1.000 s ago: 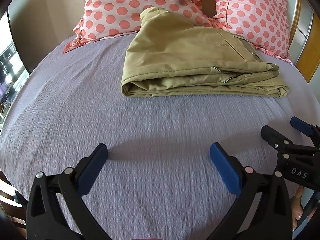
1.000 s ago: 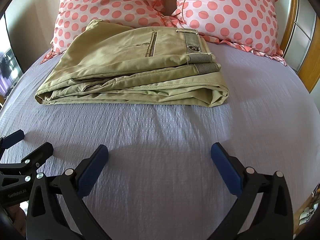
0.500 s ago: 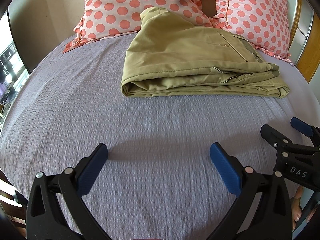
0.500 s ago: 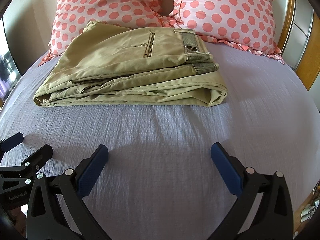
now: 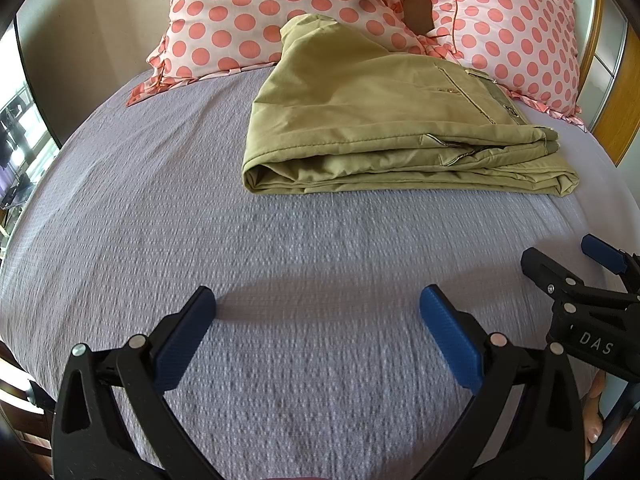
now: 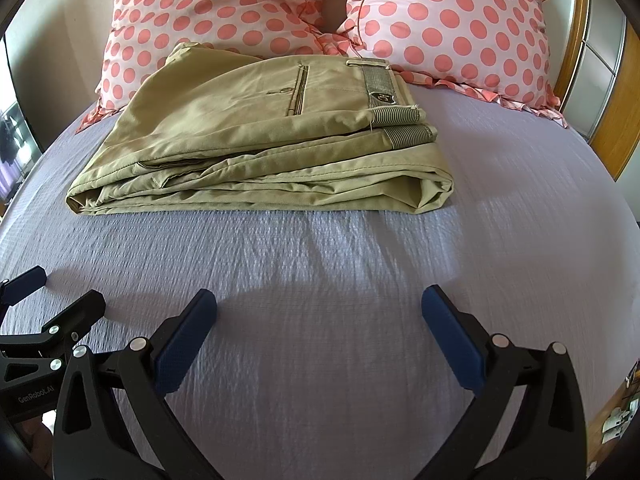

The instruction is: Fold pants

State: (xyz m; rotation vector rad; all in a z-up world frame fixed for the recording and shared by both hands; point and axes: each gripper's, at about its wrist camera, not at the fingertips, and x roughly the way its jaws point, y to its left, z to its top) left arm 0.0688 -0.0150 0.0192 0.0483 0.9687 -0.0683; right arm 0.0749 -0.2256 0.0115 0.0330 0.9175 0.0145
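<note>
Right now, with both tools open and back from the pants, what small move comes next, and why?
Probably none beyond pulling away: the pants lie folded in a flat stack on the bed, and the left tool and right tool are open and empty.

A: Where do the pants (image 6: 256, 136) lie?

B: Folded in a stack on the bed (image 6: 360, 280), toward its far end. Their far edge rests against the left pillow (image 6: 208, 4); the right pillow (image 6: 452, 20) sits beside it, behind the waistband end.

A: And the tools?

B: Both are at the near end of the bed, well apart from the pants, with bare sheet between. The left tool (image 5: 318, 322) and the right tool (image 6: 319, 322) sit side by side, each spread wide with nothing between its fingers. A headboard (image 6: 576, 40) stands behind the right pillow.
</note>
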